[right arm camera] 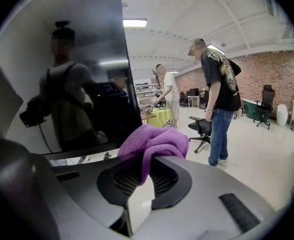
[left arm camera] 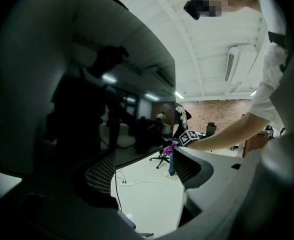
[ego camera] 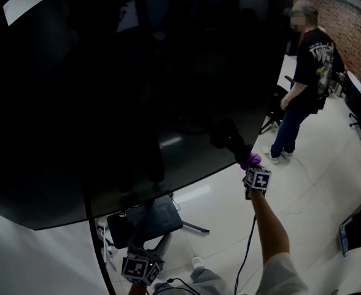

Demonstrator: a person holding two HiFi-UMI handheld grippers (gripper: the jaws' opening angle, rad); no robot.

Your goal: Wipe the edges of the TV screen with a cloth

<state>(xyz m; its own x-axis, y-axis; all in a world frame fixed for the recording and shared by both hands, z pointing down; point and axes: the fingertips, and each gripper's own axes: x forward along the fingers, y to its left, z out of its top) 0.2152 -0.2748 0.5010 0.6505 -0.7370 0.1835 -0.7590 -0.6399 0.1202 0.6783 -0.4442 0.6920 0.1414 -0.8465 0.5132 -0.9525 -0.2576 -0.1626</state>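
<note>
A large black TV screen [ego camera: 119,91] fills most of the head view. My right gripper [ego camera: 249,163] is shut on a purple cloth [ego camera: 250,161] and holds it against the screen's lower right corner. In the right gripper view the purple cloth [right arm camera: 152,145] bunches between the jaws, touching the TV screen [right arm camera: 82,84] near its bottom edge. My left gripper [ego camera: 145,251] hangs low below the screen, open and holding nothing. In the left gripper view the TV screen [left arm camera: 87,84] curves overhead and the purple cloth [left arm camera: 169,147] shows far off.
A person in a black T-shirt and jeans [ego camera: 303,78] stands on the white floor to the right, beside a black office chair [right arm camera: 203,128]. The TV stand's base [ego camera: 145,221] and legs sit under the screen. A brick wall [ego camera: 352,23] lies beyond.
</note>
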